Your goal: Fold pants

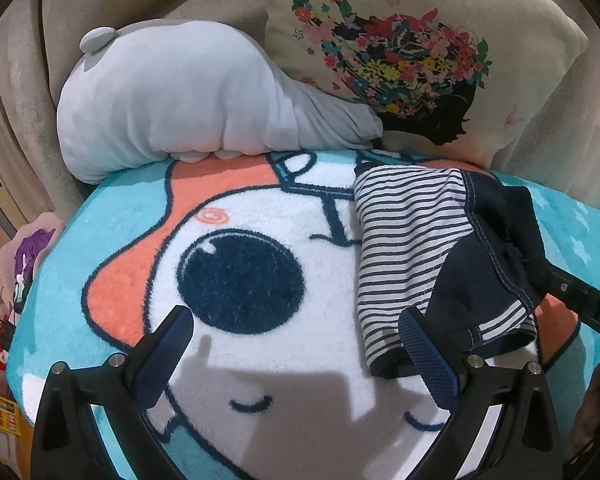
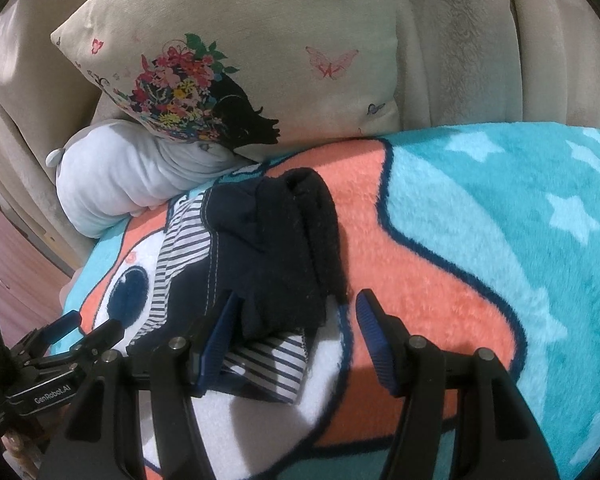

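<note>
Item: pants [image 1: 440, 264], navy with striped lining, bunched on a cartoon blanket [image 1: 260, 240] over a sofa, near the grey plush cushion [image 1: 172, 100] and floral pillow [image 1: 420, 60].

Left hand-held gripper [image 1: 296, 344]: released, empty, its right finger just beside the striped hem.

Right hand-held gripper [image 2: 296, 332]: jaws apart around the nearest fold, not pinching.

Risk: grabbing several bunched layers would fold the garment crooked; the fluffy pile may snag.

Room: open blanket left and right; cushions crowd the far edge.
</note>
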A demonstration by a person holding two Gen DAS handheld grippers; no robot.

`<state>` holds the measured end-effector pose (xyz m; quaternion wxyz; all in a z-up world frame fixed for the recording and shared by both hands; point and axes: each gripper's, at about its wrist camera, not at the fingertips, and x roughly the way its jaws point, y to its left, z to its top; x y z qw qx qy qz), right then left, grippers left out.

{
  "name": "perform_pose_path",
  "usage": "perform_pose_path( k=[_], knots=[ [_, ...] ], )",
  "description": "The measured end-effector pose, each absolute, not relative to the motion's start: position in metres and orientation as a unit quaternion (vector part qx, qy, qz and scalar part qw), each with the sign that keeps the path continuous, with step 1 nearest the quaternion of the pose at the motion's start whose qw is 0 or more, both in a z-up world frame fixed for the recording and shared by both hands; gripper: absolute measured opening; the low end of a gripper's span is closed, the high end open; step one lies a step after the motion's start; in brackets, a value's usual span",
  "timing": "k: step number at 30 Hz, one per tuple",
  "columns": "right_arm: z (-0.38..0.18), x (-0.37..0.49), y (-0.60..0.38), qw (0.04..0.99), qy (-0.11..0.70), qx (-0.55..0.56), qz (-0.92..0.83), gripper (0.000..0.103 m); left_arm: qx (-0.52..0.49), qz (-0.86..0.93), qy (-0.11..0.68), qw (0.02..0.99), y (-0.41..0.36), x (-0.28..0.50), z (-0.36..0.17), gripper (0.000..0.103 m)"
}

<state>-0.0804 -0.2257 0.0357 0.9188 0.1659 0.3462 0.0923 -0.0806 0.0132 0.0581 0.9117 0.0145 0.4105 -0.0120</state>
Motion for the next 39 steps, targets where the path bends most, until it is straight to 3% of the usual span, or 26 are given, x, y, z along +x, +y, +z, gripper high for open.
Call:
perform_pose_path(
  k=[39],
  knots=[
    [0.04,-0.076,-0.231,0.916,0.355,0.166,0.092,0.06,0.006,-0.032,0.438,0.899,0.004,-0.064,0.047,0.103]
  ],
)
